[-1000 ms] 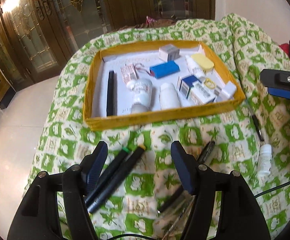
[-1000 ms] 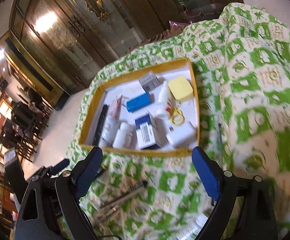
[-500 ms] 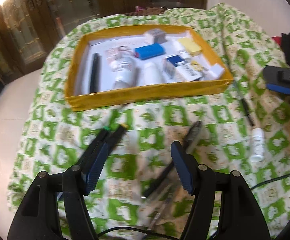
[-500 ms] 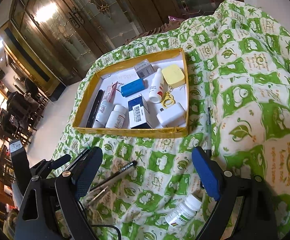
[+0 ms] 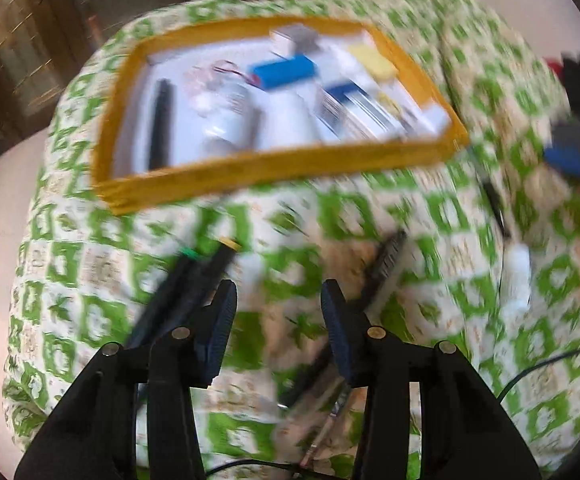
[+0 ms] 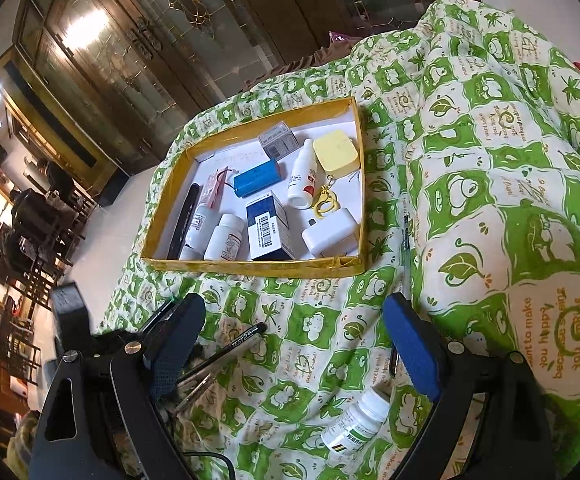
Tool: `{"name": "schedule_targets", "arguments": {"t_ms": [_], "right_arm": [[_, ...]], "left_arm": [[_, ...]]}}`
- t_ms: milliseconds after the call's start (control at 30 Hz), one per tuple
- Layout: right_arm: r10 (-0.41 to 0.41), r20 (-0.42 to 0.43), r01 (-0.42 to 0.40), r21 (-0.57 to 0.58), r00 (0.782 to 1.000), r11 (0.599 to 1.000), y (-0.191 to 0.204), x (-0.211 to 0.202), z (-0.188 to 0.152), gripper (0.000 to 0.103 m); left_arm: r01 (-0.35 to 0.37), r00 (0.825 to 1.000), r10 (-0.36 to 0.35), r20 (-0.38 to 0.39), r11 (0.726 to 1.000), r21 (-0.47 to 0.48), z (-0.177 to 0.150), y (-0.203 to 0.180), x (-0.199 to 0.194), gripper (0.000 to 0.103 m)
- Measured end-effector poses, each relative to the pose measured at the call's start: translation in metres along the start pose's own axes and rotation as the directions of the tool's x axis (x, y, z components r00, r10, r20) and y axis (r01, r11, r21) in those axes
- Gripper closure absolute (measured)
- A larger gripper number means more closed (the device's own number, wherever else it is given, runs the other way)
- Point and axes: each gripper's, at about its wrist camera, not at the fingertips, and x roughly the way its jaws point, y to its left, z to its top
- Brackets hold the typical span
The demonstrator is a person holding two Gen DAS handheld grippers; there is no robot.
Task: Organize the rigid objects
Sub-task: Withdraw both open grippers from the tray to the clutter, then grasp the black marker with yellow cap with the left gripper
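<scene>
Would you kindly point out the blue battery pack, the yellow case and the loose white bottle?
blue battery pack [image 6: 257, 179], right wrist view, body middle
yellow case [image 6: 337, 153], right wrist view, lid centre
loose white bottle [image 6: 357, 418], right wrist view, labelled body

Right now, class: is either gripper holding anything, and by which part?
Nothing is held. The left gripper is closing over bare green cloth, pens outside its fingers. The right gripper stands wide open.

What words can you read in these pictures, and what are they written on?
"want to make you happy because seeing you smile makes me happy" (partly guessed): the green cloth.
"TEST", then unclear characters: the black pen on the cloth.
Too small to read: labels on the white bottle and on the blue and white box in the yellow tray.
The left wrist view is too blurred.
</scene>
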Motion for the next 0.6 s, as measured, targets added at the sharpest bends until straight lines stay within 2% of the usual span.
{"name": "schedule_targets", "arguments": {"t_ms": [67,233,367,467,533,600], "right_arm": [[0.005,-0.029,-0.005,-0.004,1.000,1.000,0.003,0.005,-0.001,0.015],[0.098,-0.141,-0.097,0.018,0.985,0.995,0.015,0.026,-0.012,0.015],[0.093,-0.190,-0.099,-0.021,0.977,0.995,0.029,0.039,-0.024,0.015],[0.092,-0.207,-0.100,-0.030,0.974,0.995,0.033,0.043,-0.029,0.015],[0.089,-0.216,-0.098,-0.032,0.972,0.995,0.034,0.044,-0.031,0.015],[0.083,-0.223,-0.093,-0.037,0.971,0.995,0.035,0.047,-0.032,0.015]], "left_arm": [[-0.005,1.000,0.005,0.013,0.999,-0.053,0.008,0.022,-0.007,0.061],[-0.047,0.998,0.051,0.030,0.993,-0.110,0.018,0.062,-0.018,0.061],[-0.066,0.998,0.066,-0.003,0.995,-0.079,0.013,0.071,-0.014,0.078],[-0.053,0.998,0.052,-0.036,0.998,-0.016,0.006,0.064,-0.006,0.079],[-0.028,0.998,0.029,-0.051,1.000,0.009,0.000,0.057,-0.006,0.087],[-0.005,0.998,0.007,-0.054,0.999,0.044,-0.002,0.049,-0.007,0.088]]}}
